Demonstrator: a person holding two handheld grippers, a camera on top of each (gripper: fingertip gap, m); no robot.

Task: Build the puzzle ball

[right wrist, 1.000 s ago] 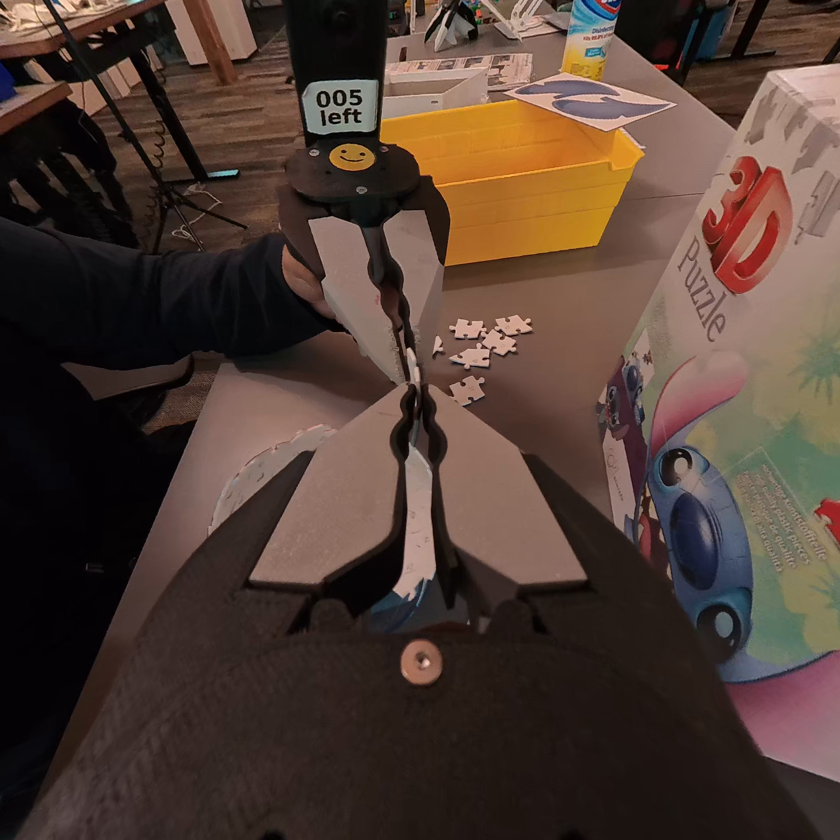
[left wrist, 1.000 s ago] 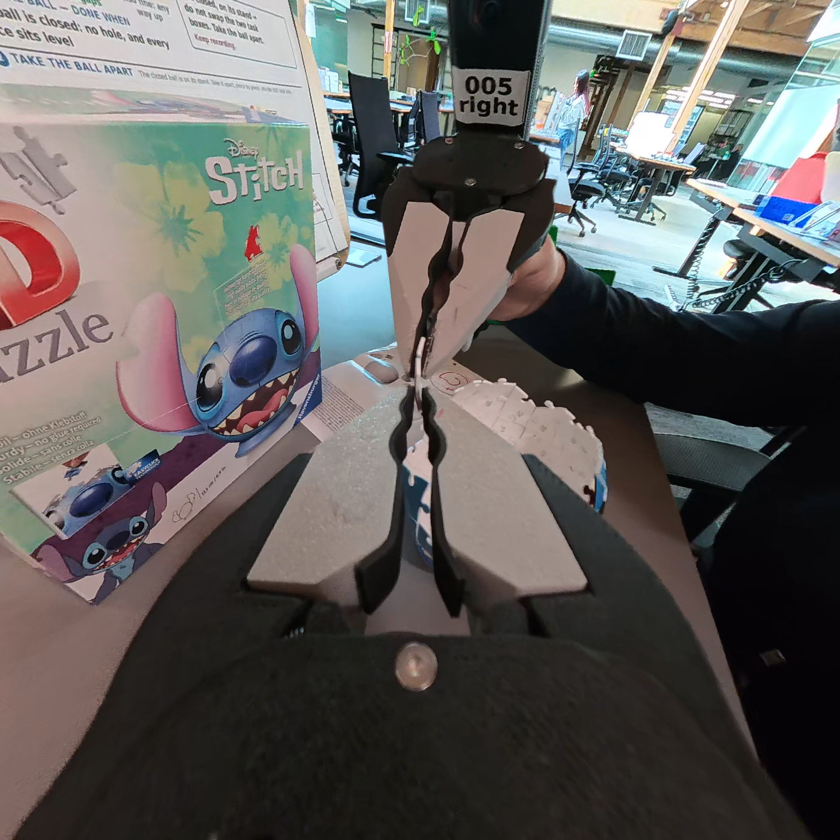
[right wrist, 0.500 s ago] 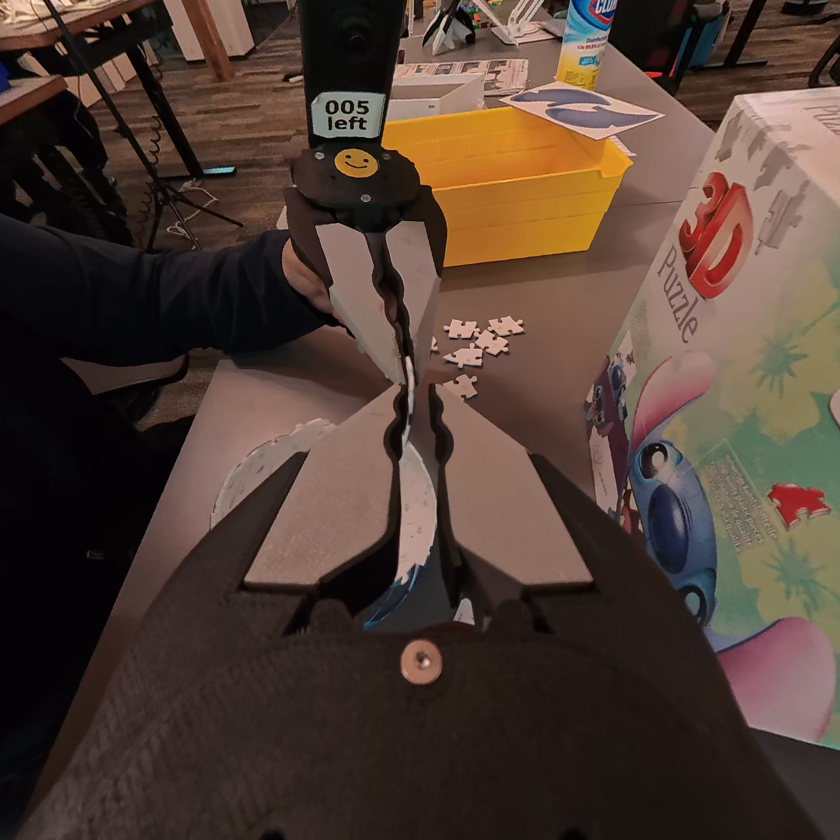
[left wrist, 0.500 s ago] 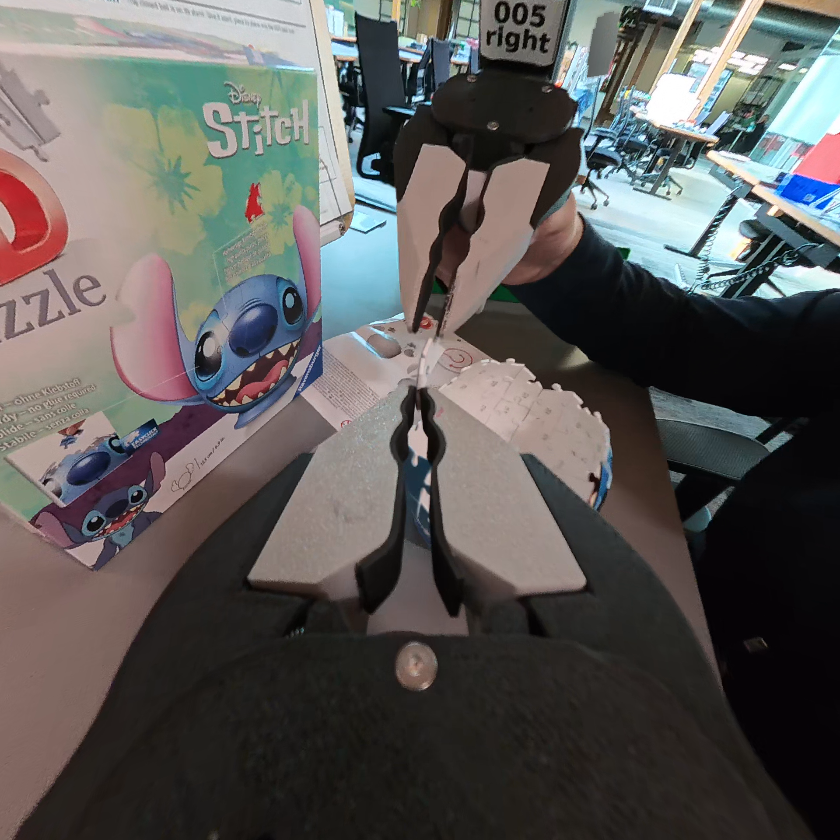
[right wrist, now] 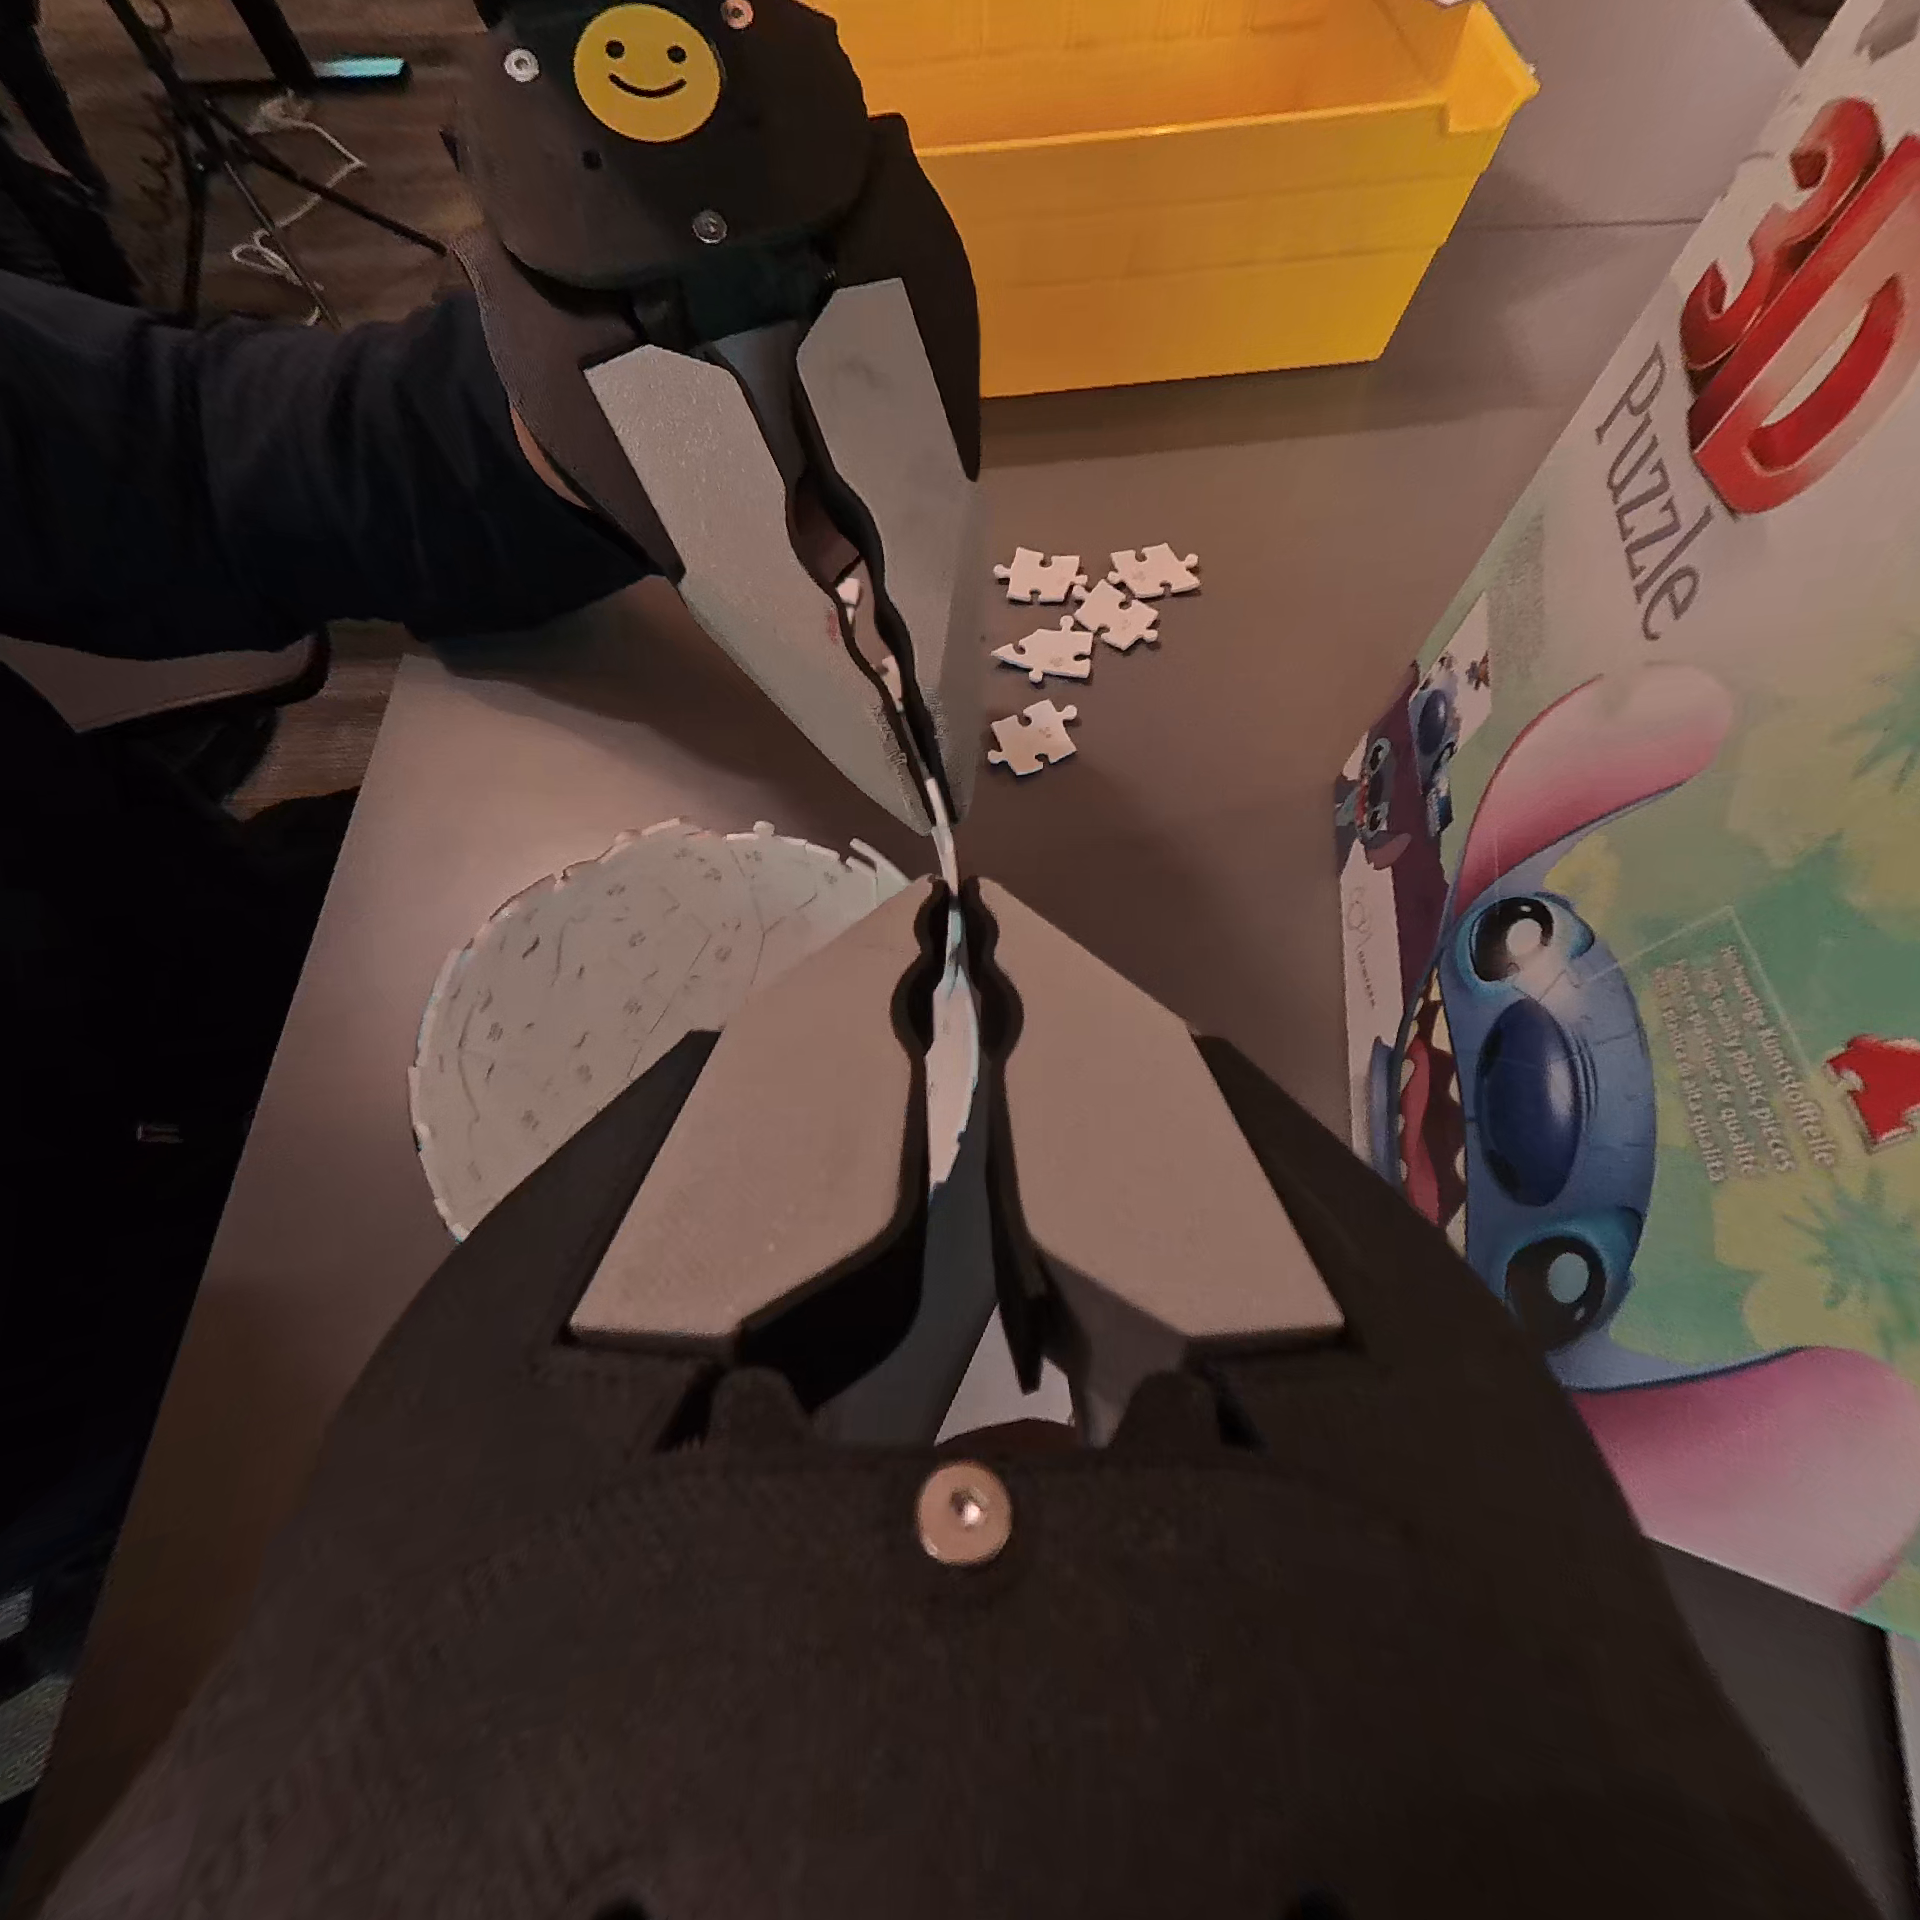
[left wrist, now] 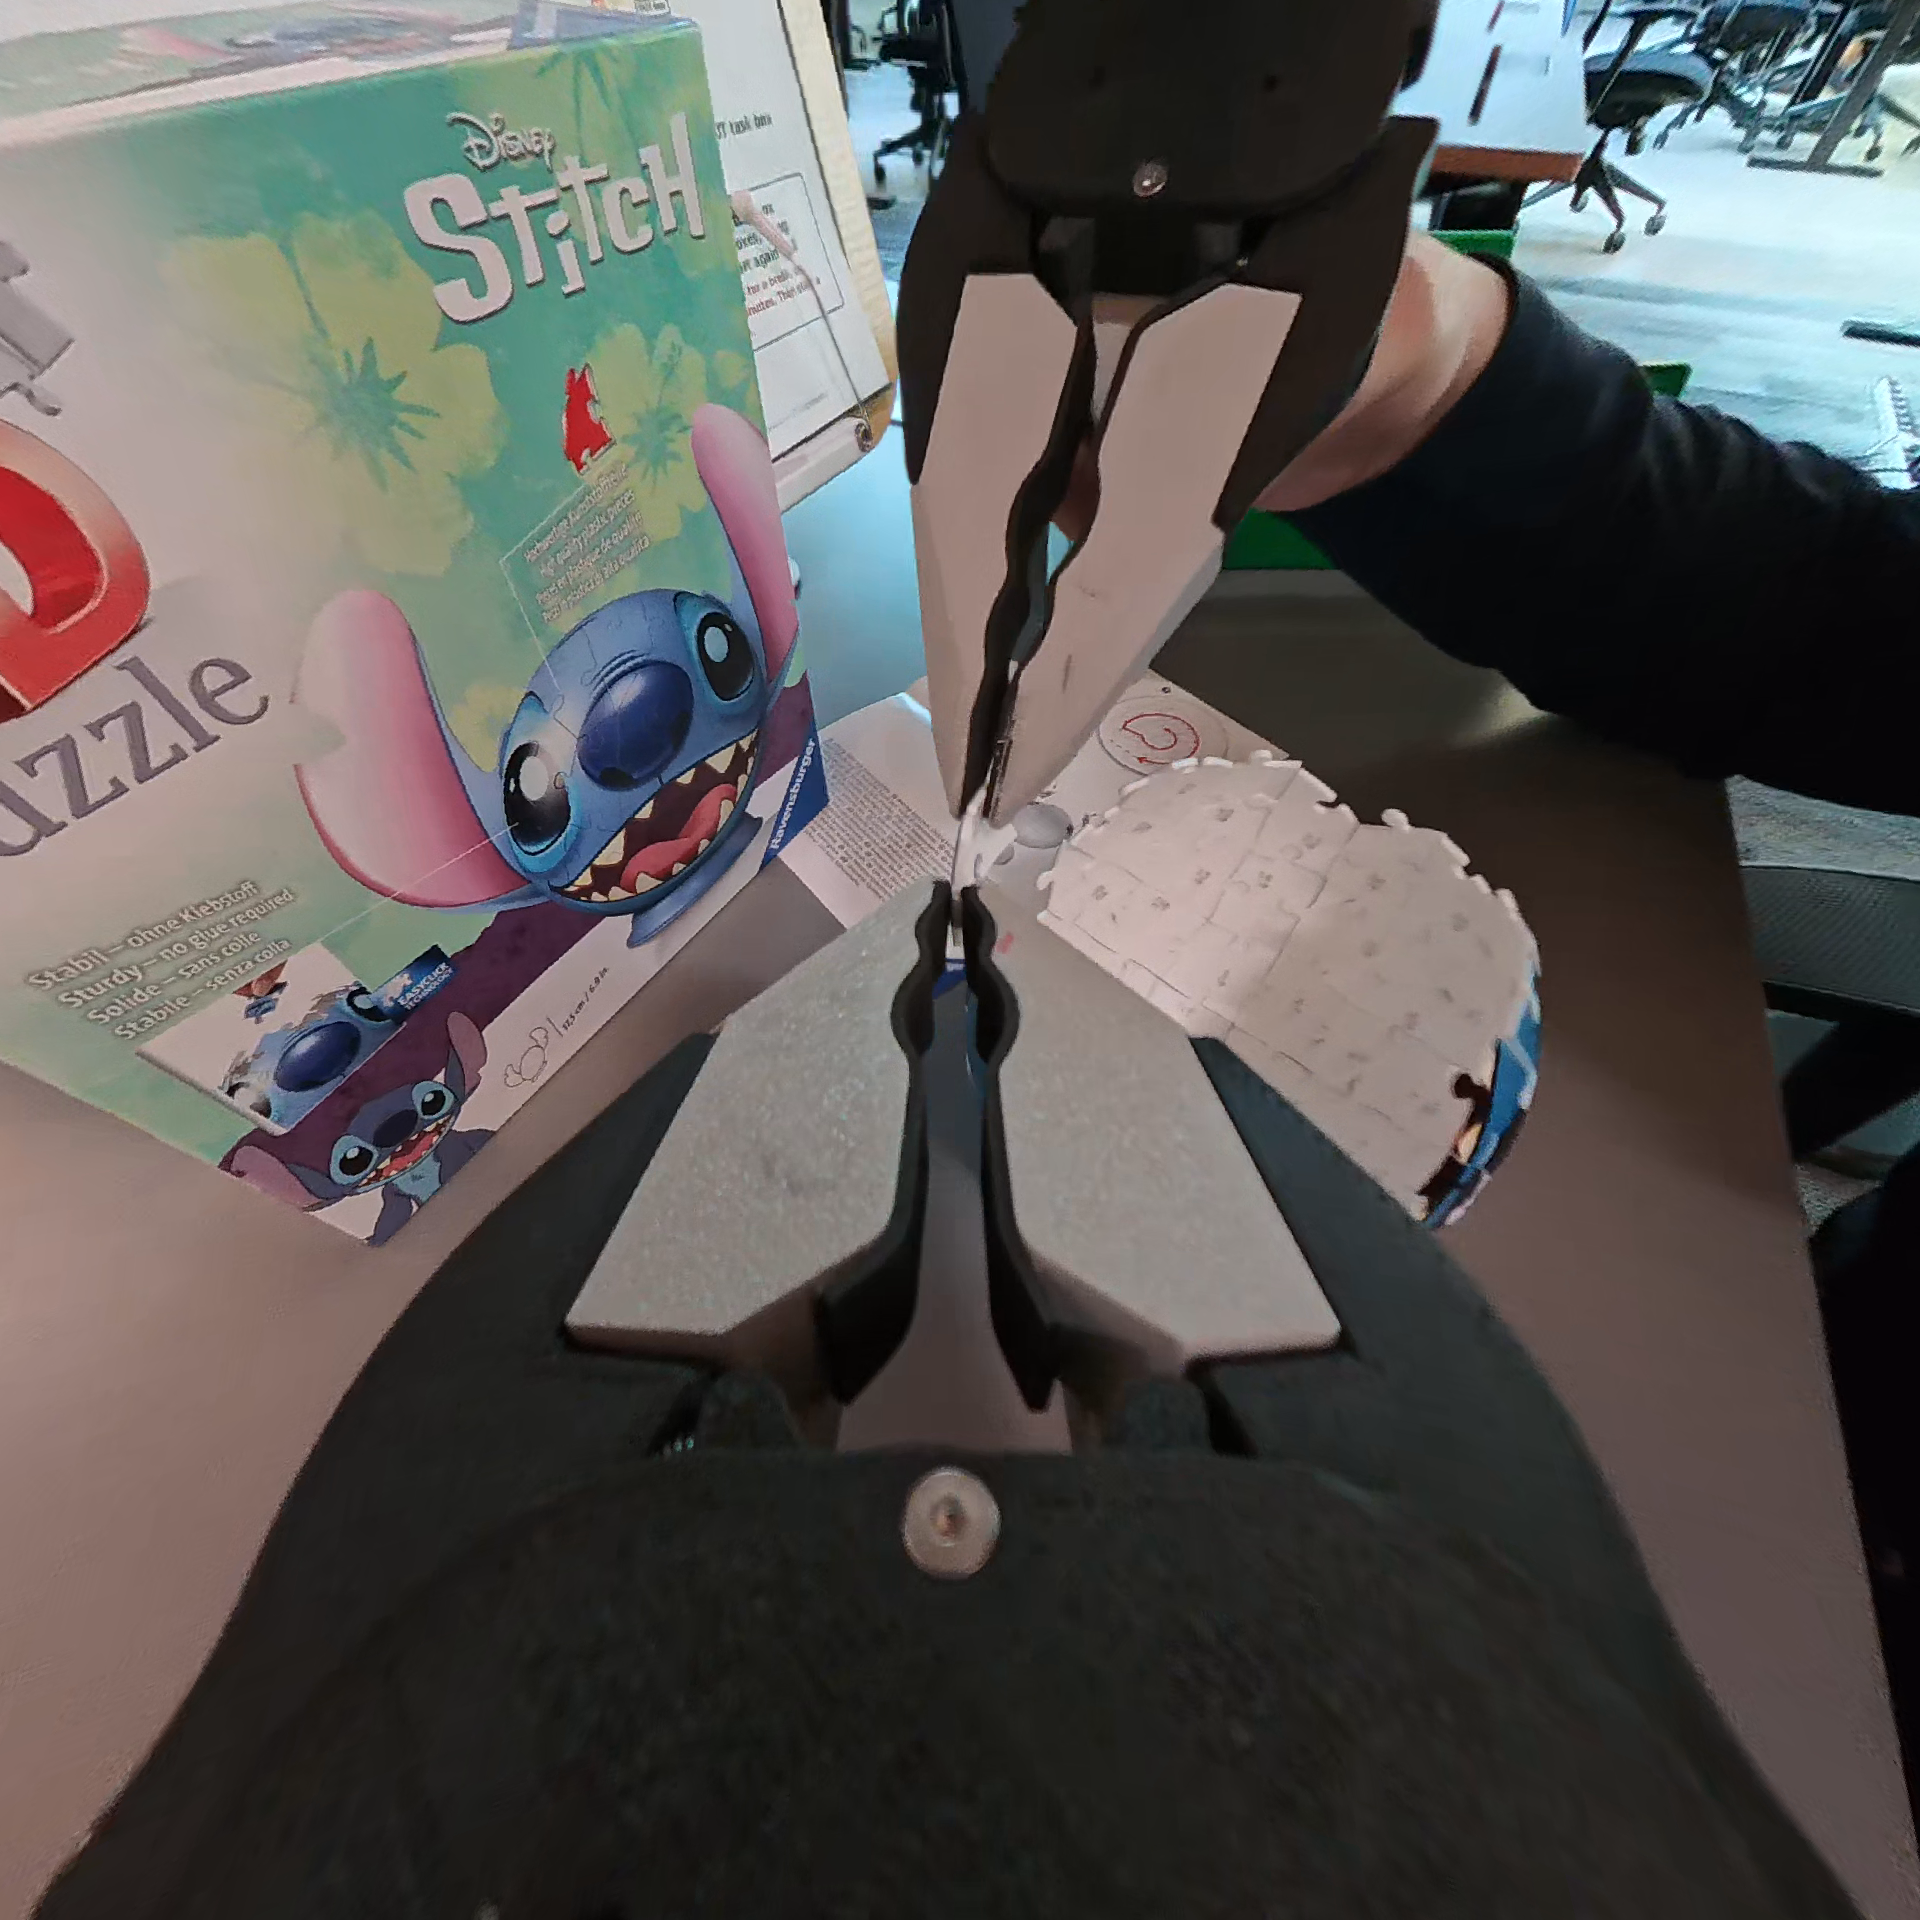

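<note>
Both grippers meet tip to tip above the table. My left gripper (left wrist: pixel 956 914) is shut on a thin curved strip of joined puzzle pieces (left wrist: pixel 977 842), white with a blue edge. My right gripper (left wrist: pixel 982 795) comes down from above and is shut on the strip's other end. In the right wrist view the strip (right wrist: pixel 951 1049) runs from the left gripper (right wrist: pixel 935 805) down between the fingers of my right gripper (right wrist: pixel 956 894). A half-built puzzle ball (left wrist: pixel 1299 966) lies white side up on the table, just beside the grippers; it also shows in the right wrist view (right wrist: pixel 582 997).
The tall puzzle box (left wrist: pixel 416 623) stands close beside the grippers, also seen in the right wrist view (right wrist: pixel 1662 935). Several loose white pieces (right wrist: pixel 1081 623) lie in front of a yellow bin (right wrist: pixel 1195 208). A printed sheet (left wrist: pixel 894 821) lies under the work spot. A person's dark sleeves hold both grippers. The tips of both grippers are at nearly the same place.
My right gripper's jaws stood slightly apart half a second ago and are now closed on the strip. Both grippers have drawn closer together and lower, over the half ball.
</note>
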